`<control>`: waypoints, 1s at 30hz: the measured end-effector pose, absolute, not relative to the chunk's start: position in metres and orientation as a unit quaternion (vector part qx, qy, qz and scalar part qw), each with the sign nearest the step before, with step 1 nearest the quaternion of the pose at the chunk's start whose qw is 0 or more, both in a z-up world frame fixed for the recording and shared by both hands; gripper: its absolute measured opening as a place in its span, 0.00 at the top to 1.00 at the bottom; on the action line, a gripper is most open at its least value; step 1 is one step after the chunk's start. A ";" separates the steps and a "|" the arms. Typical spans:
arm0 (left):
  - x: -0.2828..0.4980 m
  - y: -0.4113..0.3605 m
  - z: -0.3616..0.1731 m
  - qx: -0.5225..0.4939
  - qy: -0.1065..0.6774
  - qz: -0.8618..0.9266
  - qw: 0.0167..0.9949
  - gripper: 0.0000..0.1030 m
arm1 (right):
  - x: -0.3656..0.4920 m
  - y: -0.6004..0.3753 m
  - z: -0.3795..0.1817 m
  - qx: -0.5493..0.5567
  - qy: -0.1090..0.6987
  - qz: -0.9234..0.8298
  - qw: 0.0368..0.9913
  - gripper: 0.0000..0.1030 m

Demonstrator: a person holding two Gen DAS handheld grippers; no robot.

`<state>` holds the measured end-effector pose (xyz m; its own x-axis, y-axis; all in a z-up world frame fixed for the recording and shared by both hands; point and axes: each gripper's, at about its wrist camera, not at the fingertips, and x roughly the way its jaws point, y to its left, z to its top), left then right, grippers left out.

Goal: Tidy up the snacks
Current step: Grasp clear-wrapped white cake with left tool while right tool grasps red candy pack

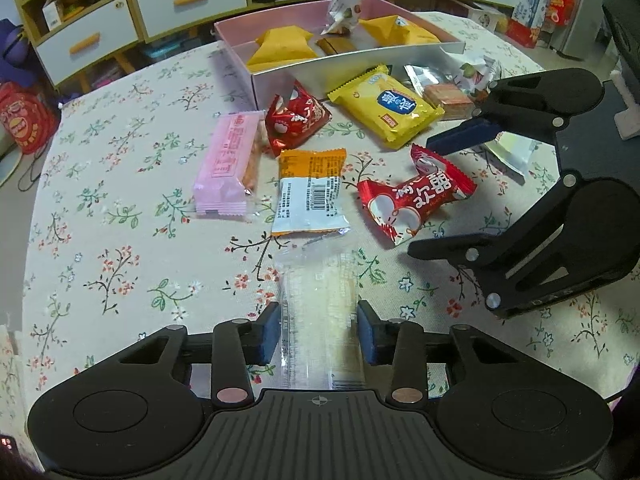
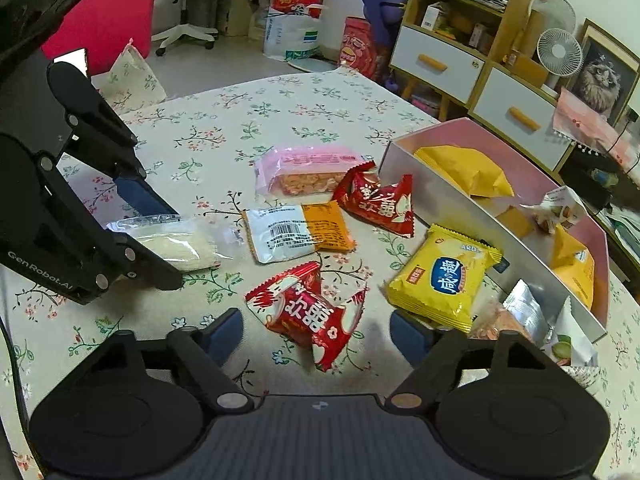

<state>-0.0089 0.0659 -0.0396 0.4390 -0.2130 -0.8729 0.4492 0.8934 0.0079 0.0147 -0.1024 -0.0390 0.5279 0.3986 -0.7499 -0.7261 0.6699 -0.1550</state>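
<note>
Red packet lying on worktop just ahead of right gripper, between its unclenched fingers, long axis slanting across gap, pink box beyond to right; left gripper clenched on clear packet.

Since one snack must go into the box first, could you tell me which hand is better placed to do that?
Probably the left. The left gripper has its pads against the clear-wrapped pale wafer bar, so it looks ready to lift. The right gripper only straddles the red crinkled candy packet, jaws apart from it. The pink open box lies ahead.
</note>
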 end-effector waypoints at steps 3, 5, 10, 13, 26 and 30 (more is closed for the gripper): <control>-0.009 0.066 -0.039 0.120 0.492 -0.197 0.840 0.65 | 0.015 -0.101 -0.039 -0.230 0.353 0.334 0.843 0.64; -0.009 0.066 -0.040 0.120 0.492 -0.197 0.840 0.66 | 0.016 -0.100 -0.039 -0.229 0.353 0.334 0.844 0.69; -0.008 0.065 -0.039 0.118 0.492 -0.198 0.840 0.67 | 0.016 -0.099 -0.040 -0.227 0.355 0.337 0.842 0.81; -0.009 0.065 -0.037 0.117 0.491 -0.200 0.840 0.68 | 0.016 -0.098 -0.040 -0.224 0.354 0.339 0.842 0.84; -0.010 0.066 -0.032 0.108 0.487 -0.208 0.842 0.82 | 0.012 -0.098 -0.032 -0.226 0.344 0.349 0.842 0.91; -0.010 0.067 -0.031 0.107 0.484 -0.205 0.844 0.84 | 0.012 -0.101 -0.029 -0.224 0.339 0.349 0.845 0.91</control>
